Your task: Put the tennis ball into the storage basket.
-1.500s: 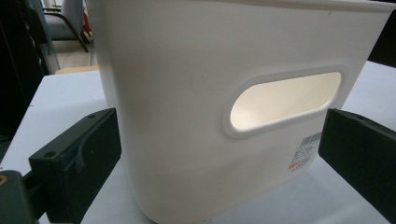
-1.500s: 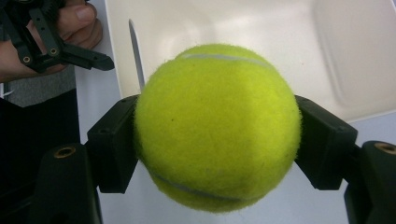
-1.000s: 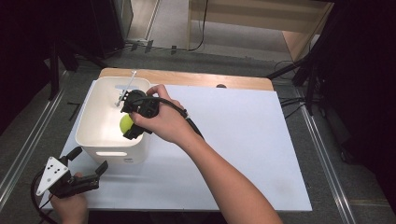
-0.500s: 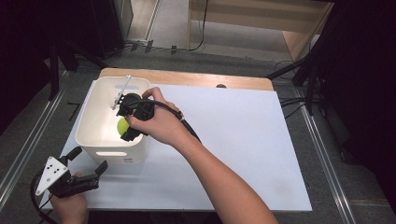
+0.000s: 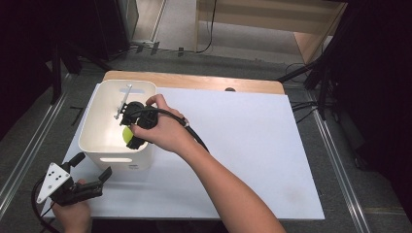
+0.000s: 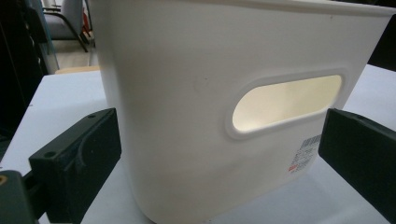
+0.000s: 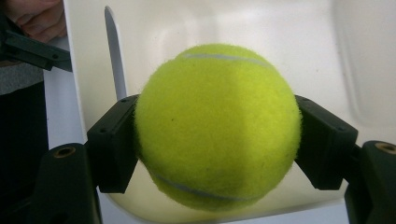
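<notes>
Since the earlier frames, the right gripper (image 5: 130, 127) has shifted slightly further in over the white bin (image 5: 92, 138), carrying the tennis ball (image 5: 128, 136) with it; the left gripper (image 5: 90, 167) has kept its station just outside the bin's near wall.

Right gripper: jaws closed firmly on the tennis ball, one pad on each flank, as the right gripper view confirms (image 7: 217, 126). The ball sits centred between the pads, with no sign of slip. It is held above the bin's floor, inside the rim, toward the near wall.

Left gripper: jaws standing wide apart, holding nothing. In the left gripper view the bin's handle slot (image 6: 287, 102) lies between them, with neither pad touching the wall.

Bin stands on the white bench (image 5: 252, 145), toward its left side.

Assessment: the step in hand appears to be depositing the ball in the bin. Recommended practice: lower the ball close to the bin floor before parting the jaws, as a drop from height risks a bounce out over the rim. Keep clear of the bin walls on withdrawal. The left gripper is well placed to steady the bin if it shifts.
</notes>
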A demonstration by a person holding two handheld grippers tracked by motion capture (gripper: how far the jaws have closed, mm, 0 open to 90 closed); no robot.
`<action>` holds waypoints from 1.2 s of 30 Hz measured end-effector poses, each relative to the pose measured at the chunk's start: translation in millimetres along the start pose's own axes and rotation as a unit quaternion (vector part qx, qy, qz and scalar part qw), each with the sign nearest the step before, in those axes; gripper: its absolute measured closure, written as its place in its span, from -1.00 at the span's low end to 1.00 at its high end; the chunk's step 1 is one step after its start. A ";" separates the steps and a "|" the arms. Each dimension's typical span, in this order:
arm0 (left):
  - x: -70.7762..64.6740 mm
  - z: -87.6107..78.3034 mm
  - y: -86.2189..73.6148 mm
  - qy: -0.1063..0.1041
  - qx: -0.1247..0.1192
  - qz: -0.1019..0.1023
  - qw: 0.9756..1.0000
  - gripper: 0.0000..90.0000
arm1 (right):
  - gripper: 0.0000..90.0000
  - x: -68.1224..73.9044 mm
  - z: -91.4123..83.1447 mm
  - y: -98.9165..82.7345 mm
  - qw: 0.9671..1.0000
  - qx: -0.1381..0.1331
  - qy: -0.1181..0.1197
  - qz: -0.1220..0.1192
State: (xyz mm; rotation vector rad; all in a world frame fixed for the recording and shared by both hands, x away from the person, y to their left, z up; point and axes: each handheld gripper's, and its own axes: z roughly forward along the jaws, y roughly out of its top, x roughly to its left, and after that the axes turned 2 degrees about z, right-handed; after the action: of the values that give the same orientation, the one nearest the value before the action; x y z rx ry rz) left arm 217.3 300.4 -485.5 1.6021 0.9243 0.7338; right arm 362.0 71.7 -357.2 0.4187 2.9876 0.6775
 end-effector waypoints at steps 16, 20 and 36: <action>0.0 0.3 0.0 0.000 -0.001 -0.001 1.000 -1.00 | -0.48 -0.6 12.2 -3.5 1.000 0.018 -0.006 0.003; 0.0 0.4 0.0 0.000 0.000 -0.001 1.000 -1.00 | -0.49 -0.3 15.7 -3.3 1.000 0.029 -0.001 -0.003; -0.1 0.9 0.1 0.001 0.001 0.000 1.000 -1.00 | -0.68 -1.1 14.9 -4.4 0.999 0.034 -0.033 0.004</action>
State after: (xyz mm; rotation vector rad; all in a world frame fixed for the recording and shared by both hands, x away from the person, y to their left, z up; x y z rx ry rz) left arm 218.0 299.8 -485.6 1.6027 0.9268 0.7350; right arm 363.6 73.8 -372.6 0.4485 2.9540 0.5535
